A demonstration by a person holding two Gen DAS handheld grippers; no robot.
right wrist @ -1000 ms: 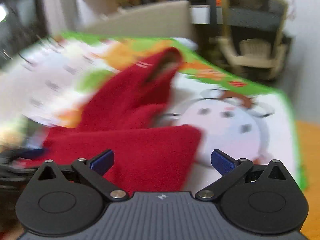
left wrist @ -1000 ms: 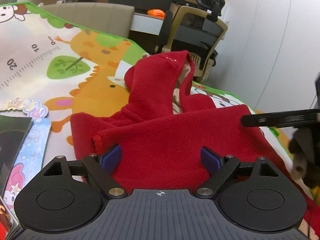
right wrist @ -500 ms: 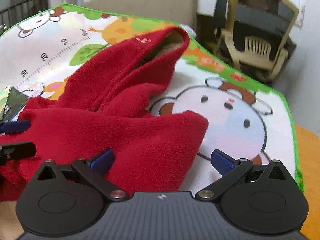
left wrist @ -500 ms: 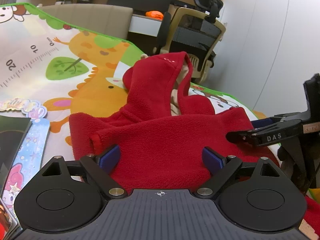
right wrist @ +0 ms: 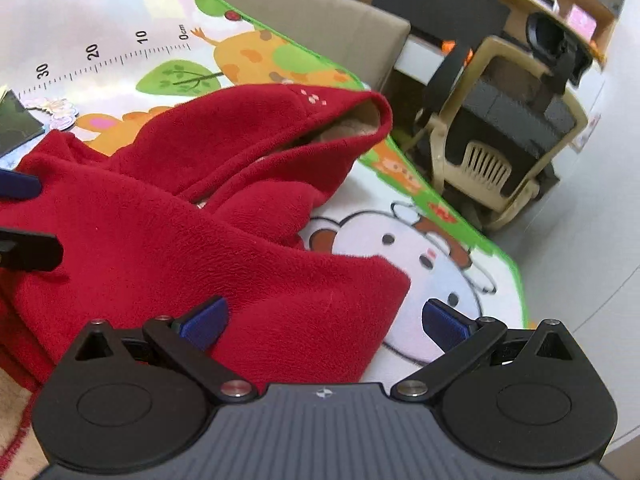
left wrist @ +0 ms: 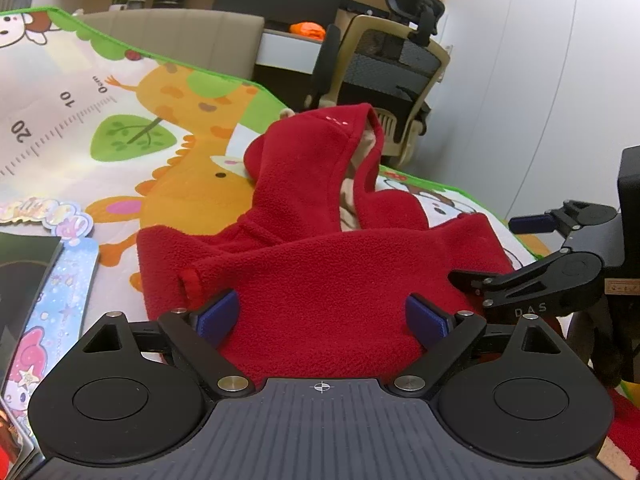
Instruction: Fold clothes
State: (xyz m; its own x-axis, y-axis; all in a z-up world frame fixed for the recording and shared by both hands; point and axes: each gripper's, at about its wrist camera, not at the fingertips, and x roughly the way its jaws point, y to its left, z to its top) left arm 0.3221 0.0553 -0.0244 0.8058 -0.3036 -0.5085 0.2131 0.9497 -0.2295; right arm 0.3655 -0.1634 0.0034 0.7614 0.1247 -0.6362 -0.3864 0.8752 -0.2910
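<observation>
Red fleece hoodie [left wrist: 320,272] spread flat on cartoon play mat [left wrist: 132,132], hood [left wrist: 316,160] raised toward far edge, beige lining visible inside. One sleeve folded across chest, cuff [left wrist: 192,282] near left side of body. Same hoodie [right wrist: 192,240] in right wrist view, folded panel ending in corner over white animal print of mat [right wrist: 420,264].

Left gripper [left wrist: 322,316] low over near hem, jaws spread wide, blue pads [left wrist: 218,314] either side of fabric, nothing clamped. Contact between pads and fleece not determinable.

Right gripper [right wrist: 322,318] likewise spread wide, one pad [right wrist: 202,320] above red fleece, other above bare mat, nothing clamped. Right gripper [left wrist: 532,252] also visible at right edge of left wrist view, fingers parted beside hoodie's right edge.

Beyond mat: beige sofa back [left wrist: 172,36], office chair [left wrist: 392,80]. Sticker sheets [left wrist: 48,280] on mat at left.
</observation>
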